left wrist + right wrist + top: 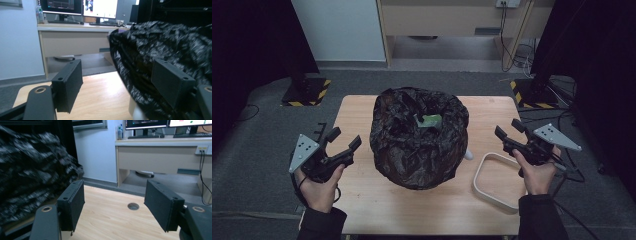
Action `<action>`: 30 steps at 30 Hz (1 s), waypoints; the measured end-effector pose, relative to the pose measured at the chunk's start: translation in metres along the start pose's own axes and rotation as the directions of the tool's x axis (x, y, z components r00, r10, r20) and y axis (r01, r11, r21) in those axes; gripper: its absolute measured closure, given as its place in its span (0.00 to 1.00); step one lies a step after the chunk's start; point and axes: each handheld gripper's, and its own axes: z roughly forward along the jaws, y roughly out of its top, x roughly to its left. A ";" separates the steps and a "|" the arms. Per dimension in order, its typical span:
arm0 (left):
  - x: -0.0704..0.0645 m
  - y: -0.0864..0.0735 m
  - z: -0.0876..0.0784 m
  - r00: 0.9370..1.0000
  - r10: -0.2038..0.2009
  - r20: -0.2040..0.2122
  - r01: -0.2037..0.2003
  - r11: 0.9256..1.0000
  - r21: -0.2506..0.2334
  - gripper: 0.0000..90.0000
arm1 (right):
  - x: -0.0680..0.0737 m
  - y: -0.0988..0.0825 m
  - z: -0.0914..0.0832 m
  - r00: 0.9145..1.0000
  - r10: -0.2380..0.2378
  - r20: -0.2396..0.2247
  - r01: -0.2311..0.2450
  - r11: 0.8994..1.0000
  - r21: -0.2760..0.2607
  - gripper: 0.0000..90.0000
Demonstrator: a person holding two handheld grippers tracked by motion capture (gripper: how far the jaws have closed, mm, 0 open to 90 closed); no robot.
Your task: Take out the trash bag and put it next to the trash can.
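A crumpled black plastic bag (419, 145) lines a bin in the middle of the wooden table (377, 200), and something green (431, 120) lies in its open top. My left gripper (344, 138) hovers to the left of the bag, jaws open with nothing between them. In the left gripper view the left gripper (120, 85) has the bag (175, 47) close on its right side. My right gripper (508, 129) is held to the right of the bag, also open and empty. In the right gripper view the right gripper (115, 205) has the bag (30, 172) on its left.
A white oval ring (484, 170) lies on the table's right front part, under my right hand. A small white object (468, 155) sits at the bag's right foot. The table has a round hole (133, 206). A desk with monitors (75, 27) stands beyond.
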 end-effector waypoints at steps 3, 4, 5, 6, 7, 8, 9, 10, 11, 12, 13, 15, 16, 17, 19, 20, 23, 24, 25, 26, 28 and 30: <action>-0.002 0.003 0.001 1.000 -0.009 0.011 0.009 1.000 -0.011 0.27 | 0.002 0.004 0.001 1.000 -0.005 -0.002 0.005 1.000 0.000 0.36; -0.002 0.004 0.001 1.000 -0.005 0.013 0.005 1.000 -0.010 0.27 | 0.003 0.005 0.001 1.000 -0.007 -0.005 0.007 1.000 -0.006 0.36; -0.003 0.004 0.001 1.000 -0.006 0.015 0.006 1.000 -0.012 0.27 | 0.005 0.007 0.002 1.000 -0.008 -0.006 0.008 1.000 -0.005 0.35; -0.003 0.004 0.001 1.000 -0.008 0.018 0.008 1.000 -0.014 0.27 | 0.006 0.009 0.002 1.000 -0.009 -0.009 0.009 1.000 -0.008 0.35; -0.003 0.005 0.002 1.000 -0.010 0.018 0.011 1.000 -0.016 0.27 | 0.008 0.010 0.002 1.000 -0.010 -0.012 0.010 1.000 -0.013 0.35; -0.004 0.005 0.003 1.000 -0.012 0.020 0.012 1.000 -0.017 0.27 | 0.009 0.012 0.002 1.000 -0.016 -0.015 0.016 1.000 -0.011 0.35; -0.004 0.005 0.003 1.000 -0.010 0.020 0.010 1.000 -0.018 0.27 | 0.010 0.014 0.003 1.000 -0.021 -0.018 0.021 1.000 -0.013 0.34; -0.005 0.006 0.003 1.000 -0.008 0.022 0.008 1.000 -0.021 0.27 | 0.012 0.015 0.003 1.000 -0.019 -0.020 0.019 1.000 -0.016 0.34; -0.006 0.006 0.003 1.000 -0.013 0.028 0.014 1.000 -0.024 0.27 | 0.013 0.017 0.003 0.999 -0.024 -0.022 0.023 1.000 -0.020 0.34; -0.007 0.006 0.004 0.999 -0.017 0.038 0.018 0.999 -0.026 0.27 | 0.015 0.018 0.004 0.999 -0.019 -0.026 0.018 1.000 -0.026 0.34; -0.008 0.006 0.004 0.999 -0.020 0.042 0.021 0.999 -0.029 0.27 | 0.016 0.019 0.004 0.999 -0.018 -0.029 0.017 1.000 -0.025 0.34; -0.010 0.007 0.005 0.999 -0.017 0.046 0.018 0.999 -0.032 0.27 | 0.018 0.021 0.005 0.999 -0.025 -0.034 0.024 0.999 -0.033 0.34; -0.011 0.008 0.005 0.999 -0.016 0.046 0.018 0.999 -0.035 0.27 | 0.020 0.022 0.005 0.999 -0.021 -0.038 0.019 0.999 -0.033 0.34; -0.011 0.008 0.006 0.999 -0.017 0.047 0.019 0.999 -0.035 0.27 | 0.021 0.023 0.005 0.999 -0.022 -0.040 0.020 0.999 -0.035 0.34; -0.013 0.010 0.007 0.999 -0.015 0.052 0.017 0.999 -0.037 0.27 | 0.024 0.025 0.006 0.999 -0.026 -0.047 0.025 0.999 -0.037 0.34; -0.014 0.012 0.007 0.999 -0.015 0.052 0.017 0.999 -0.041 0.27 | 0.026 0.026 0.007 0.998 -0.029 -0.048 0.027 0.999 -0.037 0.34; -0.017 0.015 0.008 0.998 -0.012 0.060 0.015 0.999 -0.050 0.27 | 0.031 0.030 0.009 0.998 -0.028 -0.062 0.025 0.999 -0.047 0.34; -0.018 0.016 0.009 0.998 -0.009 0.062 0.012 0.999 -0.050 0.27 | 0.033 0.031 0.010 0.997 -0.028 -0.066 0.024 0.998 -0.051 0.34; -0.019 0.017 0.009 0.998 -0.009 0.065 0.012 0.999 -0.050 0.27 | 0.034 0.033 0.011 0.997 -0.033 -0.069 0.030 0.998 -0.051 0.34; -0.020 0.018 0.010 0.998 -0.010 0.067 0.013 0.999 -0.051 0.27 | 0.036 0.034 0.012 0.997 -0.038 -0.073 0.034 0.998 -0.051 0.34; -0.022 0.019 0.012 0.998 -0.005 0.068 0.008 0.999 -0.048 0.27 | 0.040 0.036 0.013 0.996 -0.040 -0.081 0.036 0.998 -0.050 0.33; -0.024 0.020 0.014 0.997 -0.007 0.073 0.011 0.999 -0.048 0.27 | 0.044 0.038 0.014 0.995 -0.047 -0.089 0.042 0.997 -0.058 0.33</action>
